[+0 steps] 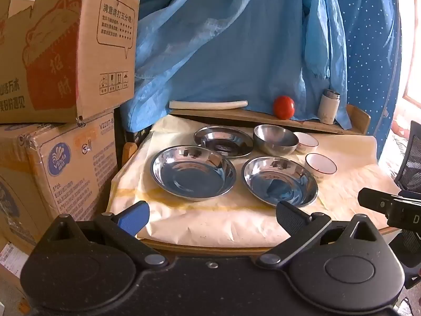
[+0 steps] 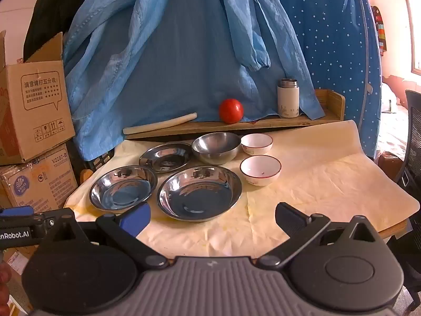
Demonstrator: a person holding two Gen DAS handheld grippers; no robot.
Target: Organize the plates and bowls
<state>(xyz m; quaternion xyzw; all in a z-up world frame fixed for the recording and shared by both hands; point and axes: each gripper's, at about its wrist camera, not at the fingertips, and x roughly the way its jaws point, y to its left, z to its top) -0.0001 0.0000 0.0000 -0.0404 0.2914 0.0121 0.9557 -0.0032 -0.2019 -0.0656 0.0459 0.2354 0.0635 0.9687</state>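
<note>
Three steel plates lie on the cream cloth: a near left plate (image 1: 193,175) (image 2: 123,187), a near right plate (image 1: 279,180) (image 2: 199,192) and a far plate (image 1: 223,141) (image 2: 165,156). A steel bowl (image 1: 275,139) (image 2: 216,147) stands behind them. Two white bowls with red rims stand to its right, one far (image 1: 305,142) (image 2: 256,143) and one near (image 1: 320,168) (image 2: 260,169). My left gripper (image 1: 211,214) is open and empty, at the table's front edge before the plates. My right gripper (image 2: 213,217) is open and empty, just in front of the near right plate.
A wooden shelf (image 2: 236,125) at the back holds a white roll (image 2: 160,126), a red tomato (image 2: 231,110) and a white flask (image 2: 287,97). Blue garments (image 2: 184,52) hang behind. Stacked cardboard boxes (image 1: 60,79) stand left. A black mesh chair (image 2: 413,144) stands right.
</note>
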